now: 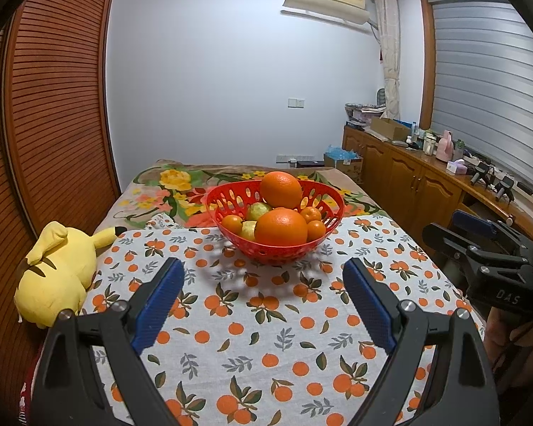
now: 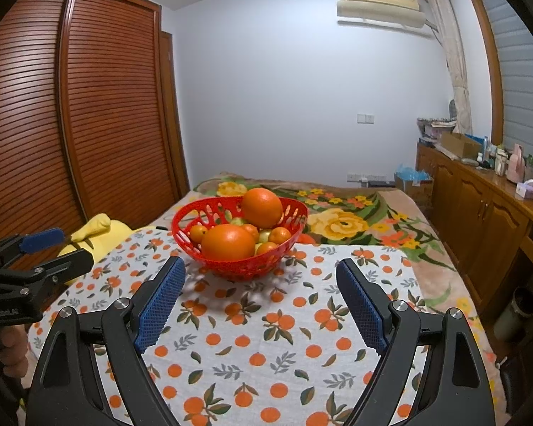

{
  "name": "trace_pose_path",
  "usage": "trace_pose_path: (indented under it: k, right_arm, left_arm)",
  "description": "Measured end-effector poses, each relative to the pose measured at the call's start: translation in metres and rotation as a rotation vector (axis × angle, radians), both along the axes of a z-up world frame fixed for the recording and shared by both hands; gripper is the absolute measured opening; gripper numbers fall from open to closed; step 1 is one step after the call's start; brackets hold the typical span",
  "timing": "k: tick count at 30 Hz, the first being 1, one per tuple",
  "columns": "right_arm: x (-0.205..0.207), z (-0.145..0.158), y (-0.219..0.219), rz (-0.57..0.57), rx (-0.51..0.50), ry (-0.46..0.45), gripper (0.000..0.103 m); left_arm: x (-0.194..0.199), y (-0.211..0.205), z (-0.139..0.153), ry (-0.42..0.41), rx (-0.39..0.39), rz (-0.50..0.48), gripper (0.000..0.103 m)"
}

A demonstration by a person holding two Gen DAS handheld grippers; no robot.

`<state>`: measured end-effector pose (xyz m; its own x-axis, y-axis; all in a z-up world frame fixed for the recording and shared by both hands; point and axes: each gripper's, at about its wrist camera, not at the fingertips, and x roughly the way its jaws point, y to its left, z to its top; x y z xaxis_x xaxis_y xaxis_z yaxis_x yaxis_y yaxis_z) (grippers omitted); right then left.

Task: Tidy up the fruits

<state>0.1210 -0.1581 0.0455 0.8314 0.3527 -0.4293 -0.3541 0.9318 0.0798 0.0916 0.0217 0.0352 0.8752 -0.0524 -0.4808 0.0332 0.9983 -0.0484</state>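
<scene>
Both grippers hang level above the near half of a cloth (image 1: 266,337) printed with oranges, pointing forward toward a red basket (image 1: 277,248) that stands at the cloth's far edge. The left gripper (image 1: 263,301) has its jaws spread wide with nothing between them, its blue pads (image 1: 158,305) angled outward. The right gripper (image 2: 259,300) is posed the same way, jaws wide apart and empty. Each shows at the edge of the other's view, so they sit side by side, apart from each other and short of the basket.

The basket holds the fruit: one big orange (image 1: 280,227) at the front, a second big orange (image 1: 280,190) perched higher at the back, several small tangerines (image 1: 232,223) tucked around them, and pale green fruits (image 1: 257,211) partly hidden beneath. No fruit lies on the cloth itself.

A yellow plush toy (image 1: 57,273) lies at the cloth's left edge, beside the left gripper. Behind the cloth a flowered blanket (image 2: 355,220) covers the bed. A slatted wooden wardrobe (image 2: 89,124) stands to the left, and a wooden cabinet (image 1: 408,174) with clutter on top runs along the right wall.
</scene>
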Motion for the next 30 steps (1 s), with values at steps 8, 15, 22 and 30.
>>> trace_pose_path:
  k: [8,15,22,30]
  right_arm:
    - [-0.0001,0.0000,0.0002,-0.001,-0.001,-0.002,0.089]
    - [-0.0004,0.0000,-0.0005,-0.001,0.000,0.000,0.089]
    - [-0.0005,-0.0001,-0.0004,-0.001,-0.001,-0.002,0.089]
    - [-0.0009,-0.0003,-0.0001,-0.001,-0.002,-0.001,0.089]
  left_arm:
    - [-0.0018,-0.0015,0.0001,-0.002,-0.001,-0.001,0.091]
    - [-0.0025,-0.0019,0.0004,-0.003,0.000,-0.002,0.091]
    - [-0.0057,-0.0044,0.0050,-0.012,-0.002,-0.007,0.092]
    - [-0.0050,-0.0036,0.0047,-0.012,-0.003,-0.007,0.092]
